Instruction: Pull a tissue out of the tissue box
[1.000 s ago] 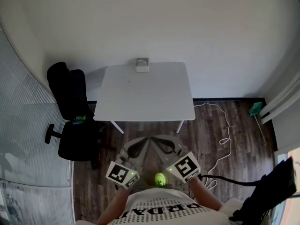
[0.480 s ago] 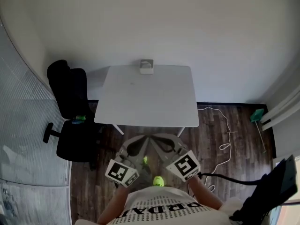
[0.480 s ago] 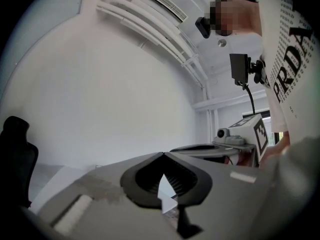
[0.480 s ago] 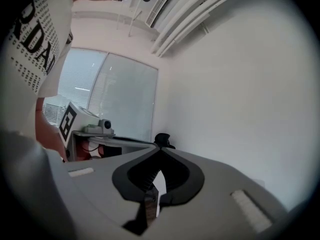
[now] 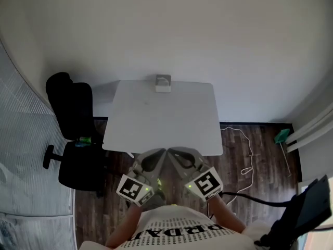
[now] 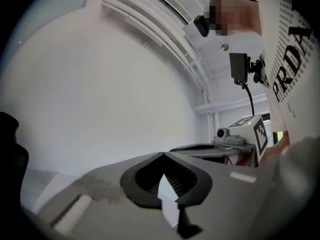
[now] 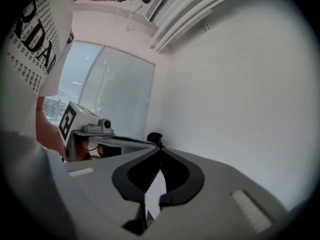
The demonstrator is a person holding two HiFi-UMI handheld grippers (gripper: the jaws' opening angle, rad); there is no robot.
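The tissue box (image 5: 163, 83), small and pale grey, stands at the far edge of the white table (image 5: 156, 120), against the wall. Both grippers are held close together in front of the person's chest, short of the table's near edge and pointing level toward it. My left gripper (image 5: 164, 151) is shut, its tips touching and nothing between them; its own view shows the same, left gripper (image 6: 163, 153). My right gripper (image 5: 170, 150) is likewise shut and empty, right gripper (image 7: 160, 148). Neither gripper view shows the box.
A black office chair (image 5: 73, 134) stands left of the table by a glass partition. A white cable (image 5: 248, 155) loops over the wooden floor to the right, near a teal object (image 5: 281, 135). A black object (image 5: 308, 207) sits at the lower right.
The table and box have drawn nearer and lower in the head view as the person and both grippers moved toward them. The green ball on the floor has dropped out of sight.
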